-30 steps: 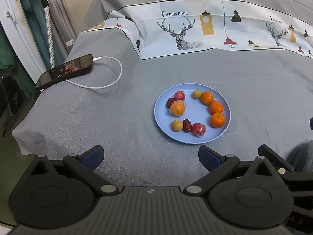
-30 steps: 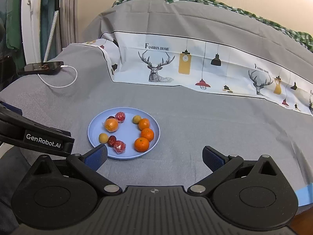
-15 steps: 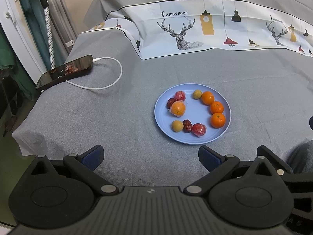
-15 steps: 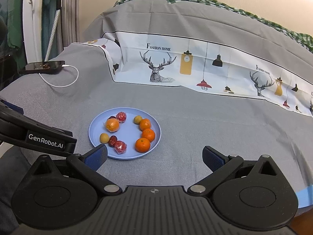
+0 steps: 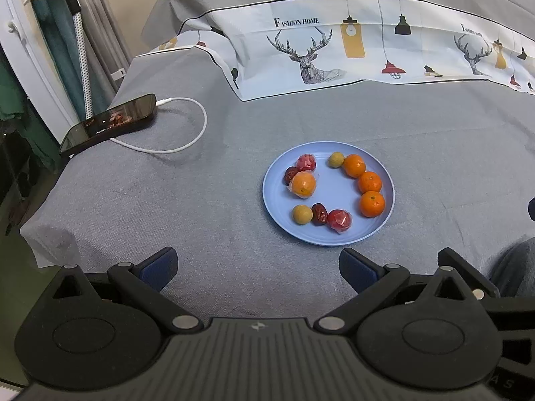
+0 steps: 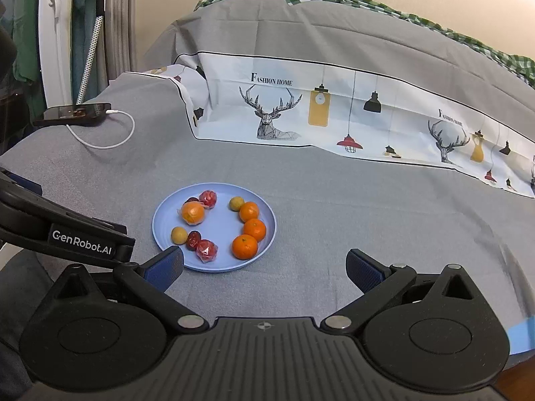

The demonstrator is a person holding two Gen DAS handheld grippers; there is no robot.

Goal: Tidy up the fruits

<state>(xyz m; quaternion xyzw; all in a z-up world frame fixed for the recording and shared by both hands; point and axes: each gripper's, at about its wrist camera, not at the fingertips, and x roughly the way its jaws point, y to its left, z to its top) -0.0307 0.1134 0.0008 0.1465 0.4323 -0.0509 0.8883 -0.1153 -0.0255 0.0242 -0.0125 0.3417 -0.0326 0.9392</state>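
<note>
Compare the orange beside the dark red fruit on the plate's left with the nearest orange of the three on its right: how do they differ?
The left orange sits in a clear wrapper; the near-right orange is bare. The left one touches a dark red fruit; the right one ends a row of three oranges. Both are round, similar in size, and lie on the blue plate.

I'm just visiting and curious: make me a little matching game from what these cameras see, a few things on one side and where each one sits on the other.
Things:
1. three bare oranges
2. phone
3. wrapped orange
4. deer print

Places:
A. left side of the blue plate
B. bed's left edge, cable plugged in
C. folded cover behind the plate
D. row along the plate's right side

Pairs: 1-D, 2-B, 3-A, 4-C
</note>
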